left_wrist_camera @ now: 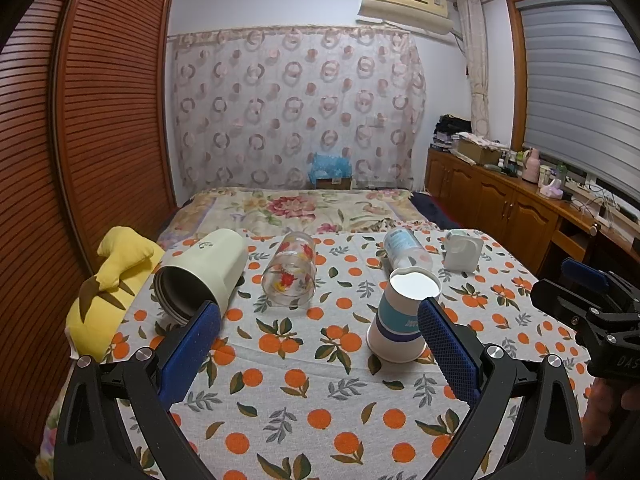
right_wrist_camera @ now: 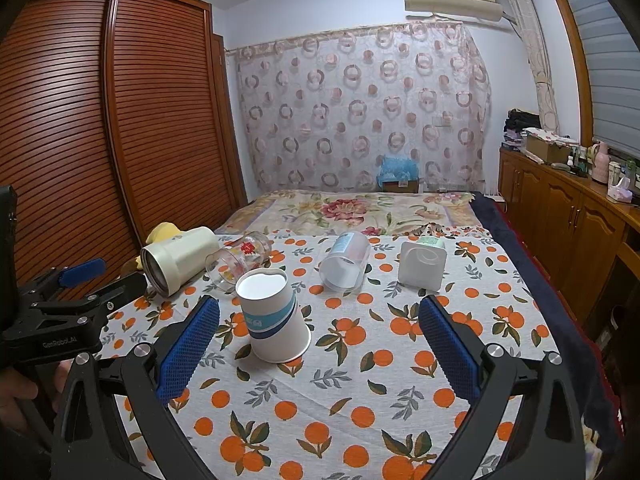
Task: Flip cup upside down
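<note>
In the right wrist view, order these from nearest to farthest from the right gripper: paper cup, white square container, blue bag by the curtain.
1. White paper cup with blue bands, upside down, left of centre.
2. White square container, lying farther right.
3. Blue bag, beyond the bed.

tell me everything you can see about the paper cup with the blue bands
The paper cup is white with a light blue band and a thinner dark blue band around its wall, plus small print too blurred to read. It stands upside down, wide mouth down on the orange-print tablecloth, its flat white base facing up. It leans slightly in both views, which may be lens distortion. Nothing grips it: in the left wrist view the cup sits just behind the open left gripper's right finger, contact unclear.
</note>
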